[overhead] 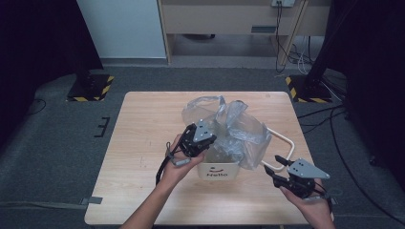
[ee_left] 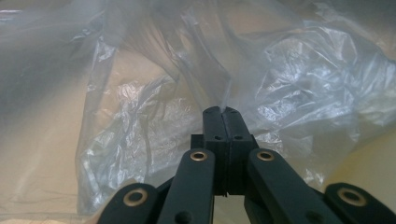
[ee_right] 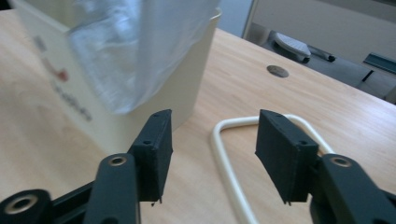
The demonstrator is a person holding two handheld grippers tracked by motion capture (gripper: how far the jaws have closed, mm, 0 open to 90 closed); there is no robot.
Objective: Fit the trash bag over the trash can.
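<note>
A crumpled clear plastic bag [overhead: 239,129] billows out of a cream bin [overhead: 218,172] printed "Hello" at the middle of the wooden table [overhead: 143,138]. My left gripper [overhead: 209,143] is at the bin's left rim. In the left gripper view its jaws [ee_left: 220,112] are pressed together on a thin fold of the bag [ee_left: 303,93]. My right gripper [overhead: 272,166] is near the table's front right and stands open with nothing between its jaws [ee_right: 212,140]. Ahead of it are the bin's wall [ee_right: 187,79], the hanging bag [ee_right: 135,51] and a cream wire loop [ee_right: 224,154] lying flat.
The cream loop [overhead: 286,143] lies on the table to the right of the bin. Bare wood stretches over the table's left half. Beyond the far edge are stands with striped bases [overhead: 88,88] and cables [overhead: 329,114] on the grey floor.
</note>
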